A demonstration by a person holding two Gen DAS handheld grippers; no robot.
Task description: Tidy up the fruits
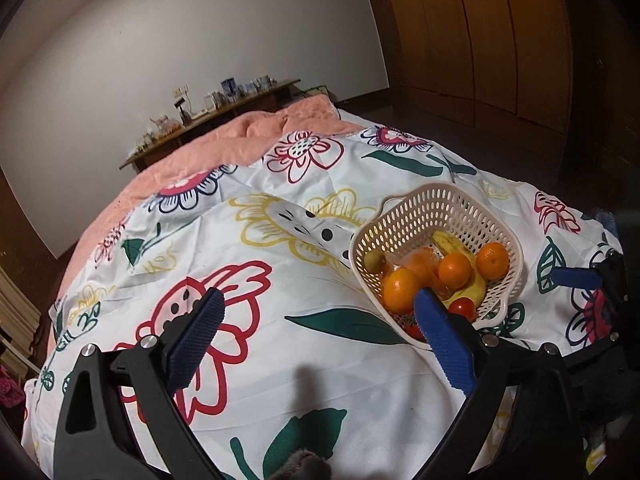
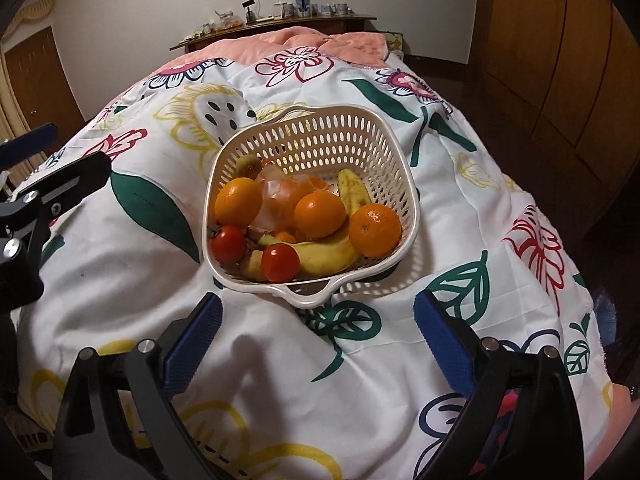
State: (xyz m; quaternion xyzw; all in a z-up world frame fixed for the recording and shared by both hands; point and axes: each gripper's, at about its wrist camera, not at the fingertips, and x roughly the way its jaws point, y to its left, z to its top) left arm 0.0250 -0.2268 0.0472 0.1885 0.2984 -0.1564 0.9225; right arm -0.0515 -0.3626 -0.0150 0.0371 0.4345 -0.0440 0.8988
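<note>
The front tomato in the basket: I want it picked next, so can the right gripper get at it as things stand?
Probably yes. The right gripper is open and empty, and the front tomato lies uncovered behind the basket's low near rim, though a banana crowds one side.

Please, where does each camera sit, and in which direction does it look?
Left wrist: on the left gripper, looking down across the bed; basket at right, right gripper at the edge.
Right wrist: on the right gripper, facing the basket; left gripper at left.
Shared: basket, floral quilt.
</note>
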